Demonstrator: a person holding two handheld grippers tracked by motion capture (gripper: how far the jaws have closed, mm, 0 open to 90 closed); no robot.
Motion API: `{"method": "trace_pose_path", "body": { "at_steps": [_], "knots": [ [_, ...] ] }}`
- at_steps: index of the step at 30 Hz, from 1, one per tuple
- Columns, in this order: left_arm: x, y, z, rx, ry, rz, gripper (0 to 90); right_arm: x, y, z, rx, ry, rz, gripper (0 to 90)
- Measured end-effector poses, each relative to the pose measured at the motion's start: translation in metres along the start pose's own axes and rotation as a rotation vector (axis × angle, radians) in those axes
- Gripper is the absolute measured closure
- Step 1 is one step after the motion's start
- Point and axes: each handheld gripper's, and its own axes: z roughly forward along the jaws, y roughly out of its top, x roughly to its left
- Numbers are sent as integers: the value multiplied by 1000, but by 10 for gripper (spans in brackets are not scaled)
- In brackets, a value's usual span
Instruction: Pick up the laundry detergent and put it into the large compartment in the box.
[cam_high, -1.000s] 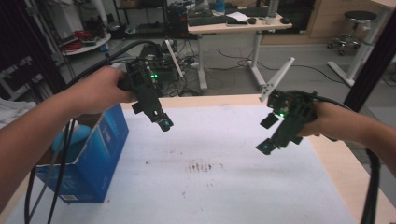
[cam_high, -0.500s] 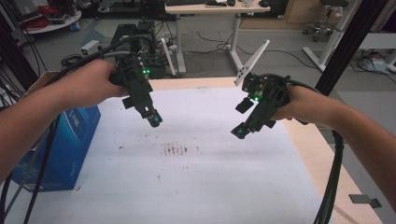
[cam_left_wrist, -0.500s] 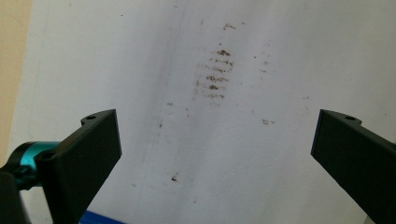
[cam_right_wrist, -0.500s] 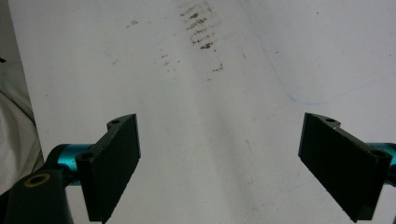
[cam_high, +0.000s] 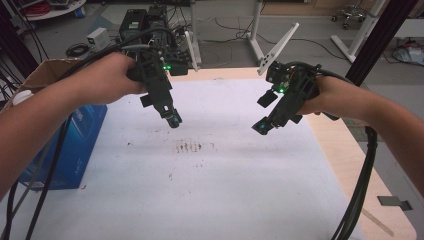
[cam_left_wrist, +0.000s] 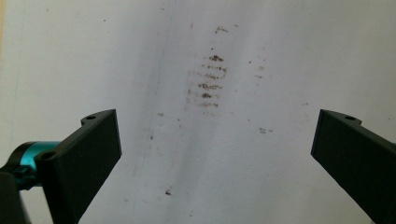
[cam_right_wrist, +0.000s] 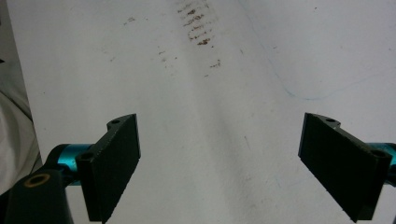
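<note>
Blue cardboard box (cam_high: 75, 145) with an open top stands at the left edge of the white paper-covered table (cam_high: 210, 200), well apart from both tools. Just right of it the left gripper (cam_high: 173, 120) hangs above the sheet, its black jaws spread wide with nothing between them, pointing at the patch of brown smudge marks (cam_high: 189, 146) near the table's middle. Farther right, the right gripper (cam_high: 262, 128) hovers likewise, jaws wide apart and empty, aimed inward. Judging from this, both tools converge on one spot; they could knock together, and the trailing black cables (cam_high: 357, 195) could drag across the paper.
</note>
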Motion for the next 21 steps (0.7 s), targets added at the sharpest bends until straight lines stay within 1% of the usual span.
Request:
{"method": "trace_pose_path", "body": {
  "at_steps": [3,5,8,18,21],
  "knots": [
    [-2,1,3,4,0,7,16,0,-1,1,0,0,1,120],
    [-2,2,5,-1,-7,6,16,0,0,2,2,1,2,121],
    [-3,1,6,0,-6,5,16,1,0,2,5,2,2,120],
    [-4,-1,2,-7,-2,11,16,3,2,2,9,-1,-2,121],
    [-5,-1,2,4,-23,14,16,4,2,2,14,-2,0,120]
  ]
}}
